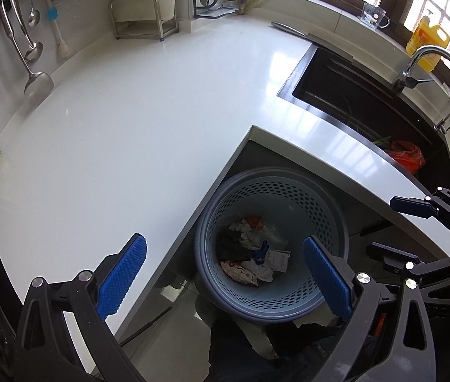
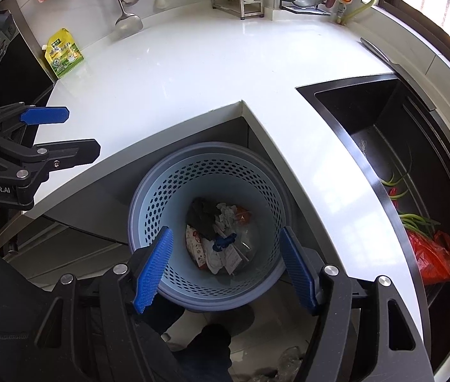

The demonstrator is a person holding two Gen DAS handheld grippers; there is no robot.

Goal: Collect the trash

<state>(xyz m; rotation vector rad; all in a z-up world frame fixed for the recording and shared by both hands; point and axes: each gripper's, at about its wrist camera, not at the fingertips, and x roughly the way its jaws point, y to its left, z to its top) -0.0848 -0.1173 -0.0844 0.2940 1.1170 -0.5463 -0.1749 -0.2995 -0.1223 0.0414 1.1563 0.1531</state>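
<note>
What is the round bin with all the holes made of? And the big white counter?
The bin looks like matte blue-grey plastic: thin moulded walls with even punched holes. The counter looks like polished stone or a stone-like slab, white and glossy, mirroring the window light; which one cannot be told.

Left tool (image 1: 225,273) and right tool (image 2: 226,269) both point steeply down, jaws spread, empty

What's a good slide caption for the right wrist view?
Open right gripper above a perforated waste basket holding wrappers, white counter behind.
</note>
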